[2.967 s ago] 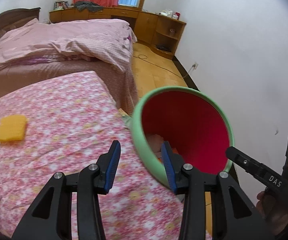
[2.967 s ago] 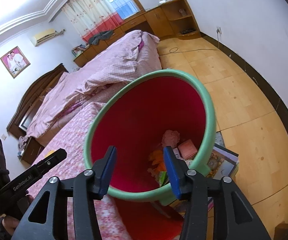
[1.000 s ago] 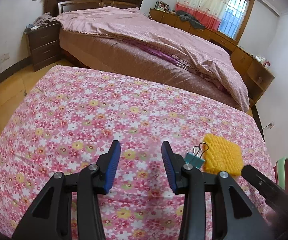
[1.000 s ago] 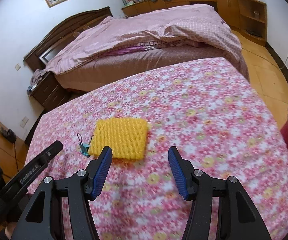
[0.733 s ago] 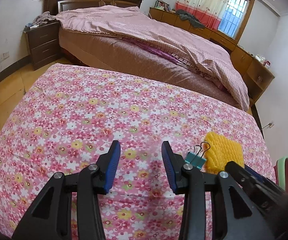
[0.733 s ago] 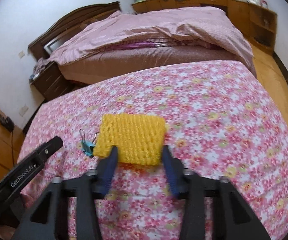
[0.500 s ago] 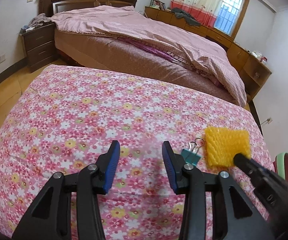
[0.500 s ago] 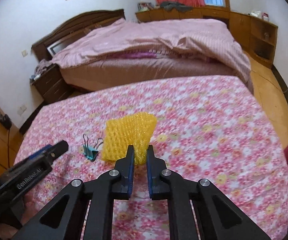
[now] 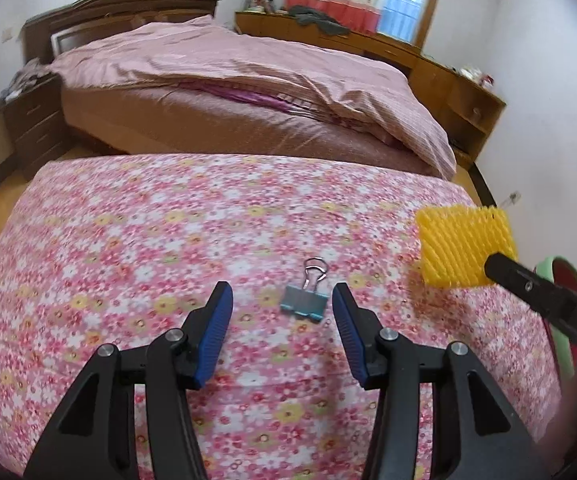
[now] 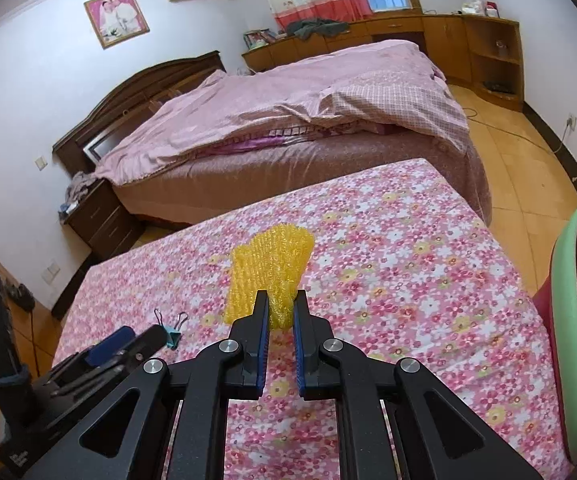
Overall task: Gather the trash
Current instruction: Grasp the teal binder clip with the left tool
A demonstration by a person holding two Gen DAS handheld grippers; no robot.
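My right gripper [image 10: 280, 307] is shut on a yellow foam net [image 10: 269, 271] and holds it just above the floral tablecloth [image 10: 408, 280]. The same yellow foam net [image 9: 464, 246] hangs at the right in the left wrist view, pinched by the right gripper's black finger [image 9: 536, 292]. A teal binder clip [image 9: 303, 299] lies on the cloth, just ahead of my left gripper [image 9: 280, 312] and between its fingertips. The left jaws are opening and do not touch the clip. In the right wrist view the binder clip [image 10: 171, 330] sits beside the left gripper's fingers [image 10: 128, 344].
A green bin with a red inside [image 10: 576, 300] stands off the table's right edge; its rim [image 9: 560, 296] also shows in the left wrist view. Beyond the table is a bed with a pink quilt [image 9: 248, 80], a nightstand [image 10: 100, 216] and wooden cabinets [image 10: 468, 40].
The right gripper closed on the yellow foam net and lifted it off the cloth. The left gripper swung right until the binder clip lies between its fingertips, and its jaws widened.
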